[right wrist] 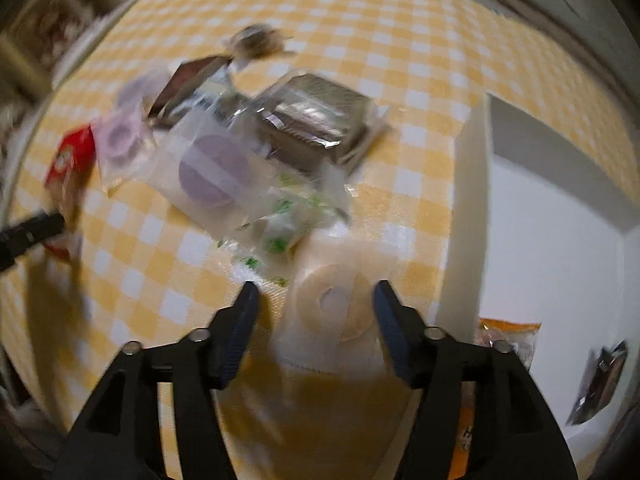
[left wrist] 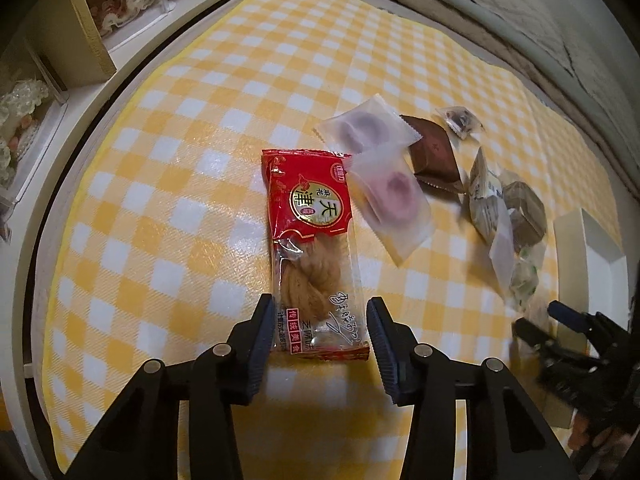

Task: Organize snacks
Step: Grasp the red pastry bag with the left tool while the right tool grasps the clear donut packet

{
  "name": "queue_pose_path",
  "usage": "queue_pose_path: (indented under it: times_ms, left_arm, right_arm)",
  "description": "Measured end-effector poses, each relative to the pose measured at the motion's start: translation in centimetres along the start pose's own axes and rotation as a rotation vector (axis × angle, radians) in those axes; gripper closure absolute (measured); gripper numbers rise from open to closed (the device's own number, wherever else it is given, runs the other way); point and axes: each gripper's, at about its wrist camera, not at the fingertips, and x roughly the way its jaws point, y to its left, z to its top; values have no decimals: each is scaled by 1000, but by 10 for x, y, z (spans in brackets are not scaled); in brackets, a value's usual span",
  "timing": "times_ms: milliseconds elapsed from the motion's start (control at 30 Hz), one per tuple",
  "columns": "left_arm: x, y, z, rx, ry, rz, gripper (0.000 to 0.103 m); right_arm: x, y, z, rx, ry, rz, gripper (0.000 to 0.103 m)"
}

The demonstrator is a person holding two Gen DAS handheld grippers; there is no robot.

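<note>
The red twist-pastry packet lies mid-worktop, its near end between the spread fingers of the left claw, so closing on it looks next. The right claw, also open, straddles a pale ring-shaped snack beside the white box; blur hides whether it touches.

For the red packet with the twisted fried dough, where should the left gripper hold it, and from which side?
Grip the clear near end of the red twisted-dough packet across its narrow width. It lies flat, lengthwise toward the left gripper, whose open fingers already straddle that end, so come straight forward from the near side.
</note>
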Motion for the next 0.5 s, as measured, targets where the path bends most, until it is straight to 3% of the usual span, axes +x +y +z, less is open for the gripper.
queue_pose_path:
  times_ms: [67, 167, 267, 500]
  left_arm:
    - [-2, 0, -1, 8, 4, 2, 58]
    - [-4, -1, -2, 16, 9, -3, 59]
    - [-5, 1, -5, 32, 11, -6, 59]
    - [-11, 5, -16, 57, 17, -16, 59]
  right_arm:
    - [4, 11, -4, -65, -5, -55, 39]
    - [1, 19, -8, -124, -27, -53, 56]
    - [-7, 19, -12, -140, -26, 30, 91]
    - [-10, 29, -34, -195, 5, 104, 94]
